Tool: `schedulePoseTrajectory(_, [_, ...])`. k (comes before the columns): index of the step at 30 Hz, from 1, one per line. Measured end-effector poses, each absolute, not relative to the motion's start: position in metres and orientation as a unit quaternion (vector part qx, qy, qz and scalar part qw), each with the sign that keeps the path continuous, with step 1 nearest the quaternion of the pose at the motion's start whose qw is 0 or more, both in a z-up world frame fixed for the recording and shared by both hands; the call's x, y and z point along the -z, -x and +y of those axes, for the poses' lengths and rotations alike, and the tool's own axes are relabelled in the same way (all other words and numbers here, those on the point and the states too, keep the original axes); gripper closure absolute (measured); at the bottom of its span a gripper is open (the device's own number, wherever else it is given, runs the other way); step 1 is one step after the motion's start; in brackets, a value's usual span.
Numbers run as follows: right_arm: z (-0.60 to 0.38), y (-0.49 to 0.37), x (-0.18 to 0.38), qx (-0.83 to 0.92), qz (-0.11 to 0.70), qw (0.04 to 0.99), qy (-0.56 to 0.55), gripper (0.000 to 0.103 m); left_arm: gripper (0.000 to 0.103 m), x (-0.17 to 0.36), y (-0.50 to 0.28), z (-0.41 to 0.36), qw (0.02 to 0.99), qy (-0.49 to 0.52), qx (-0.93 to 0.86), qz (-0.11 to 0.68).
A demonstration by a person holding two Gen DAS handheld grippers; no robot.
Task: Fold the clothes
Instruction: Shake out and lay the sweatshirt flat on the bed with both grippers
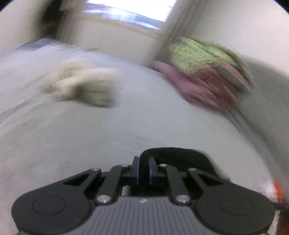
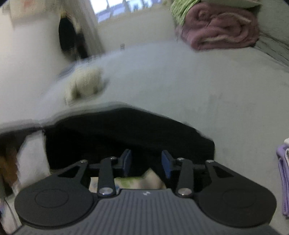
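A black garment (image 2: 126, 133) lies flat near the front edge of the grey bed (image 2: 198, 90). My right gripper (image 2: 146, 162) is open just before its near edge, with nothing between the blue pads (image 2: 167, 163). In the left wrist view the same black garment (image 1: 180, 157) shows beyond the fingertips and to their right. My left gripper (image 1: 144, 169) has its pads drawn close, with a narrow gap through which the grey sheet shows. A cream fluffy garment (image 1: 79, 85) (image 2: 84, 83) lies crumpled farther back on the bed. Both views are blurred by motion.
A folded pink blanket (image 2: 220, 29) (image 1: 202, 85) with a green cloth (image 1: 196, 52) on top sits at the back right by the wall. Purple fabric (image 2: 283, 180) shows at the right edge. A window (image 1: 130, 10) lies behind the bed.
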State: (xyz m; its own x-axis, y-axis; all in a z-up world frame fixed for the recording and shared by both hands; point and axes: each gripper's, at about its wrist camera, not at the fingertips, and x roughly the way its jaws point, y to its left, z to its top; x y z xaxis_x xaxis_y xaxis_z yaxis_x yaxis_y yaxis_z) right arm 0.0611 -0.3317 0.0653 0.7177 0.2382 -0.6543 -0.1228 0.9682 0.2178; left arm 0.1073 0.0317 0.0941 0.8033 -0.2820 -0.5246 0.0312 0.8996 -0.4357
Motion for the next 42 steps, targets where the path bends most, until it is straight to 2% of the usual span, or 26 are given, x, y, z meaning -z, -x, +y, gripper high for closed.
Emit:
schedulePoseTrajectory(4, [-0.323, -0.061, -0.056, -0.083, 0.375, 0.923, -0.033, 0.061, 0.097, -0.076, -0.11, 0.114, 0.901, 0.322, -0.039, 0.288])
schedulePoseTrajectory(8, [-0.322, -0.064, -0.054, -0.076, 0.371, 0.925, -0.014, 0.06, 0.096, -0.071, -0.109, 0.133, 0.902, 0.301, -0.047, 0.304])
schedulePoseTrajectory(9, [-0.322, -0.065, -0.054, -0.074, 0.37, 0.926, -0.01, 0.058, 0.091, -0.073, -0.11, 0.127, 0.907, 0.285, -0.023, 0.309])
schedulePoseTrajectory(10, [-0.321, -0.066, -0.054, -0.069, 0.367, 0.928, -0.001, 0.053, 0.076, -0.077, -0.112, 0.117, 0.913, 0.261, 0.01, 0.313])
schedulePoseTrajectory(11, [-0.322, -0.067, -0.054, -0.064, 0.361, 0.93, 0.006, 0.05, 0.065, -0.079, -0.115, 0.106, 0.919, 0.232, 0.039, 0.316])
schedulePoseTrajectory(12, [-0.321, -0.068, -0.054, -0.064, 0.356, 0.932, 0.013, 0.044, 0.048, -0.082, -0.115, 0.092, 0.926, 0.196, 0.062, 0.316])
schedulePoseTrajectory(13, [-0.318, -0.069, -0.054, -0.066, 0.351, 0.934, 0.022, 0.043, 0.041, -0.084, -0.114, 0.076, 0.934, 0.153, 0.084, 0.312])
schedulePoseTrajectory(16, [-0.308, -0.071, -0.052, -0.079, 0.337, 0.936, 0.055, 0.043, 0.031, -0.081, -0.111, 0.026, 0.938, 0.035, 0.148, 0.311])
schedulePoseTrajectory(19, [-0.286, -0.074, -0.039, -0.115, 0.33, 0.929, 0.122, 0.043, 0.021, -0.07, -0.109, -0.014, 0.928, -0.041, 0.194, 0.315])
schedulePoseTrajectory(23, [-0.262, -0.074, -0.016, -0.152, 0.321, 0.911, 0.211, 0.043, 0.021, -0.052, -0.109, -0.04, 0.917, -0.112, 0.211, 0.321])
schedulePoseTrajectory(24, [-0.259, -0.074, -0.012, -0.158, 0.321, 0.907, 0.224, 0.043, 0.021, -0.048, -0.11, -0.042, 0.915, -0.12, 0.209, 0.325])
schedulePoseTrajectory(26, [-0.259, -0.078, -0.007, -0.161, 0.319, 0.905, 0.229, 0.043, 0.037, -0.042, -0.114, -0.045, 0.911, -0.128, 0.199, 0.337])
schedulePoseTrajectory(27, [-0.259, -0.081, -0.005, -0.162, 0.319, 0.905, 0.229, 0.05, 0.062, -0.039, -0.117, -0.046, 0.91, -0.126, 0.193, 0.345])
schedulePoseTrajectory(28, [-0.259, -0.084, -0.004, -0.161, 0.319, 0.906, 0.226, 0.066, 0.084, -0.037, -0.121, -0.046, 0.909, -0.125, 0.187, 0.352])
schedulePoseTrajectory(30, [-0.26, -0.091, -0.003, -0.158, 0.319, 0.908, 0.222, 0.084, 0.097, -0.037, -0.125, -0.043, 0.91, -0.113, 0.181, 0.356])
schedulePoseTrajectory(31, [-0.259, -0.093, -0.003, -0.153, 0.316, 0.909, 0.227, 0.093, 0.1, -0.038, -0.125, -0.04, 0.912, -0.107, 0.179, 0.354])
schedulePoseTrajectory(33, [-0.259, -0.094, -0.009, -0.129, 0.303, 0.916, 0.23, 0.094, 0.1, -0.044, -0.126, -0.031, 0.92, -0.092, 0.173, 0.34])
schedulePoseTrajectory(42, [-0.338, -0.086, -0.094, 0.058, 0.162, 0.983, 0.066, 0.096, 0.1, -0.111, -0.121, 0.073, 0.964, 0.111, 0.041, 0.239])
